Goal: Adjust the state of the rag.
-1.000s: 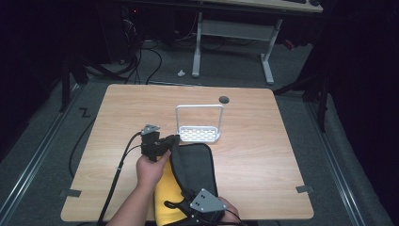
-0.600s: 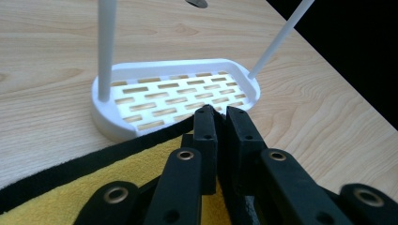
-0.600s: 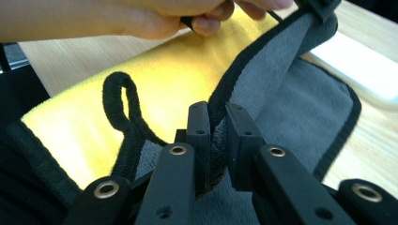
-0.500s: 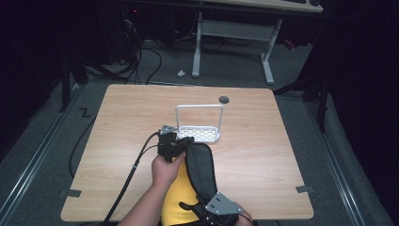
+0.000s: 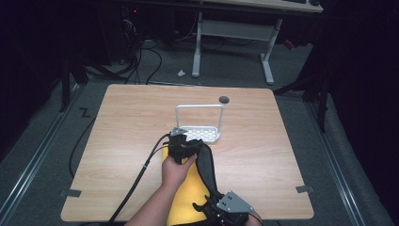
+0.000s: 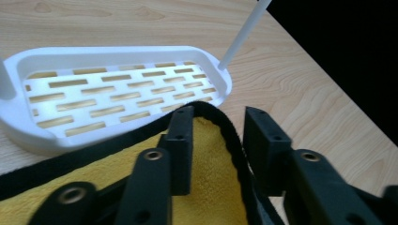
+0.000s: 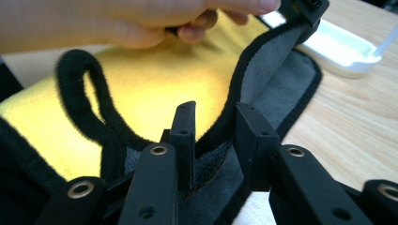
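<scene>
Beside the white tray (image 6: 117, 89), both hand-held grippers (image 6: 216, 136) (image 7: 213, 136) just spread around the cloth's black edge (image 7: 263, 51).

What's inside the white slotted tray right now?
Nothing lies in the white tray: its slotted floor shows bare. The yellow cloth laps its near rim, hiding that edge; the left tongs have just been opening.

Cloth (image 5: 188, 197) cut off by the bottom edge of the high view, its middle hidden under a forearm and hand (image 5: 175, 170). Right hand-held gripper (image 5: 207, 207) cropped at the lower edge, jaw tips too dark to tell apart against the cloth's black border. Rack (image 6: 117, 89) handle cut off at the top of the left gripper view. Background beyond the bench (image 5: 117, 122) lost in darkness.
</scene>
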`<action>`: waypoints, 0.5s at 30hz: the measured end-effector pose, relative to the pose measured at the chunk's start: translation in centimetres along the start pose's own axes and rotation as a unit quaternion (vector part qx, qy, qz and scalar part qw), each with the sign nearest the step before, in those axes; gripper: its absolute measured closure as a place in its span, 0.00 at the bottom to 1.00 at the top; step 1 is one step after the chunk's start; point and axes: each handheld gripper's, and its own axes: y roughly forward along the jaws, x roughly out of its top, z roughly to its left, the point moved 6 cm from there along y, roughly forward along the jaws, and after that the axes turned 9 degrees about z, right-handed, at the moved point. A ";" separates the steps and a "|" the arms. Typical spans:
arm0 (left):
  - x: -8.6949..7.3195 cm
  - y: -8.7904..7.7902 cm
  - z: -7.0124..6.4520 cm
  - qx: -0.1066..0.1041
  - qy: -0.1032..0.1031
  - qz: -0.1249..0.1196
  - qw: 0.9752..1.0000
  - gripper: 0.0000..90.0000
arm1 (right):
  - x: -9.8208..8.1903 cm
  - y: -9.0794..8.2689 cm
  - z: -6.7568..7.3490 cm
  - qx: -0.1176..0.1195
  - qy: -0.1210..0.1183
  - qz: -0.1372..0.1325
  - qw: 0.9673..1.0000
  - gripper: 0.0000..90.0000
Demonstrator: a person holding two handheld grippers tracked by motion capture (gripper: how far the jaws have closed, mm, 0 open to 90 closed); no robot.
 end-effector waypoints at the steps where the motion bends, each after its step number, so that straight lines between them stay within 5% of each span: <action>1: 0.0 0.0 0.0 -0.004 0.000 0.000 1.000 0.66 | 0.0 -0.1 -0.1 -0.001 0.002 -0.003 1.000 0.77; 6: 0.1 -0.3 -0.3 -0.011 0.004 -0.005 1.000 0.59 | 0.3 -0.4 -0.7 -0.010 0.010 -0.015 1.000 0.76; 15: -1.0 -2.2 0.1 0.014 0.046 0.006 0.999 0.60 | 0.2 0.0 -1.3 -0.012 0.013 -0.011 1.000 0.76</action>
